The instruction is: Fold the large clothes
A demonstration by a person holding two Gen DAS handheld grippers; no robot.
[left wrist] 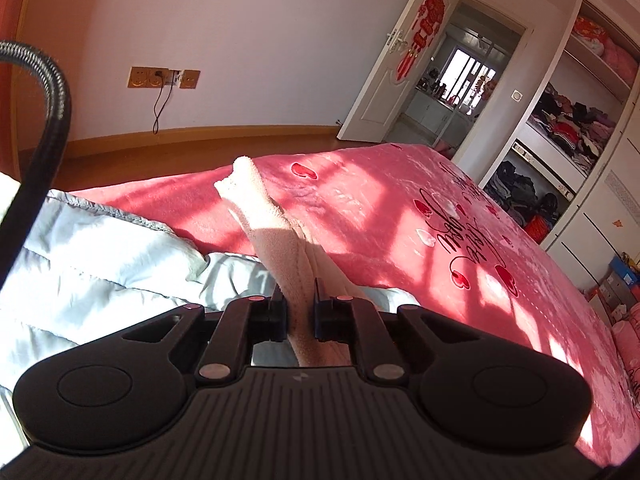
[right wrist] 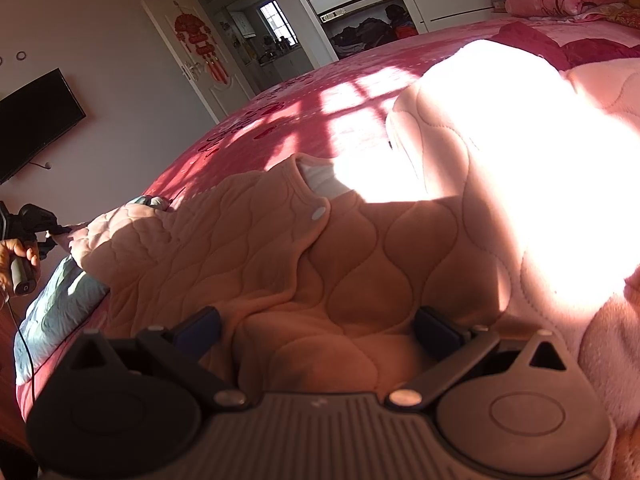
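Right now your left gripper (left wrist: pixel 300 300) has its jaws clamped on a strip of the pink quilted fleece garment (right wrist: pixel 360 248), which rises from between the jaws as a narrow fuzzy band (left wrist: pixel 264 216) and ends in a pale sunlit tip over the bed. Your right gripper (right wrist: pixel 316 332) stands with its jaws spread wide, the fleece bunched between them; the pads do not press on it. From the right wrist view you see the garment spread across the bed, its quilting in rounded, scale-like shapes, a round snap button (right wrist: pixel 319 213) at the front edge just below the neckline, and a pale lining showing inside the collar. Strong sunlight washes out its far side. At the left edge of that view your left hand (right wrist: pixel 16 260) grips the handle of the other gripper, whose jaws hold one end of the garment, lifted off the bed.

Beneath the fleece lies a light blue quilted jacket (left wrist: pixel 100 248), partly covered by it. The bed (left wrist: pixel 400 208) carries a red-pink blanket printed with hearts and looping black script; you cannot make out the words for certain. On the open white door (left wrist: pixel 404 52) hangs a red knotted ornament (left wrist: pixel 428 20) with tassels, its characters too small to read
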